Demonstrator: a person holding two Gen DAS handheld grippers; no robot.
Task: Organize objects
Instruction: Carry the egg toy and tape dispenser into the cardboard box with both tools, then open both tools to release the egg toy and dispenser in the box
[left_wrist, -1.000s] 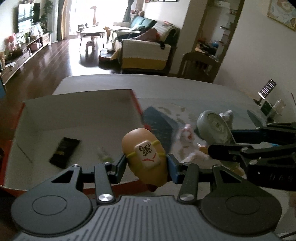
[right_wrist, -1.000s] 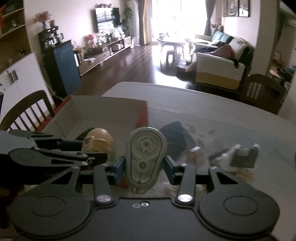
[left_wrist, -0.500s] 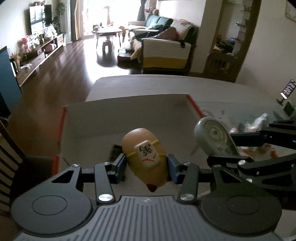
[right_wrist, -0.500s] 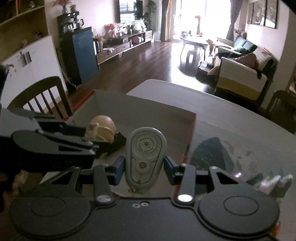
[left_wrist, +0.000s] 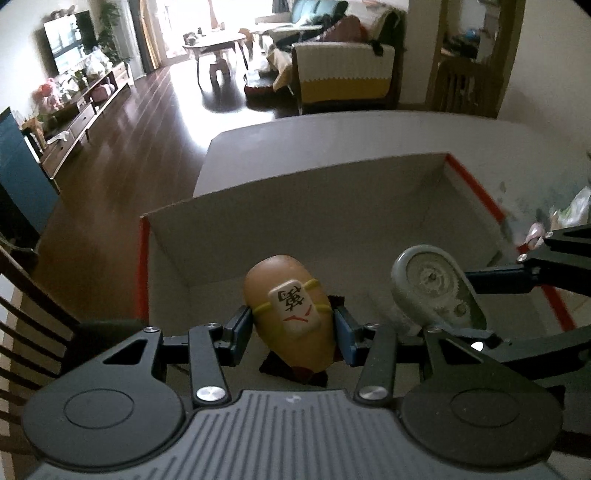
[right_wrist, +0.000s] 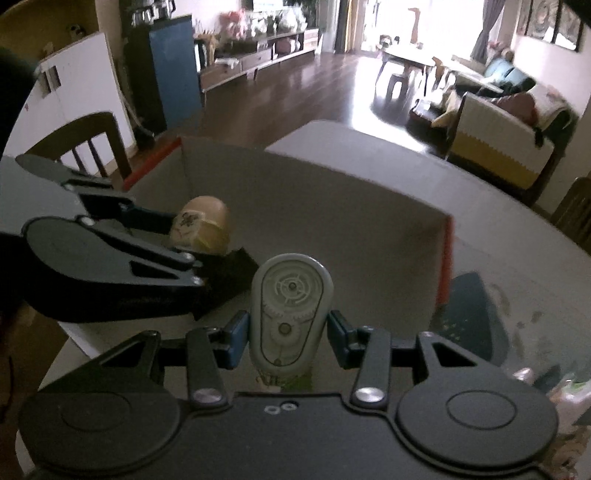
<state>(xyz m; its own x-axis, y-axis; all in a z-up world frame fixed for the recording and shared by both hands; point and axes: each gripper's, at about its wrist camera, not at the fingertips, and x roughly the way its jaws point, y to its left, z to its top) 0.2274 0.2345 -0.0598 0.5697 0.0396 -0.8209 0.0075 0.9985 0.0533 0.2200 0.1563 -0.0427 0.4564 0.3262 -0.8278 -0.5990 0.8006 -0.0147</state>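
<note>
1. Left gripper (left_wrist: 293, 326) clamps the egg-shaped toy (left_wrist: 291, 314) over the cardboard box (left_wrist: 332, 206).
2. Right gripper (right_wrist: 287, 338) pinches the correction tape (right_wrist: 290, 314), also above the box, right of the toy.

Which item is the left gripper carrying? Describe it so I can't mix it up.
Find the open cardboard box with red edges on the table. Above it, the left gripper holds a tan egg-shaped toy wearing a white tile with a black character, unlike the grey correction-tape dispenser beside it.
</note>
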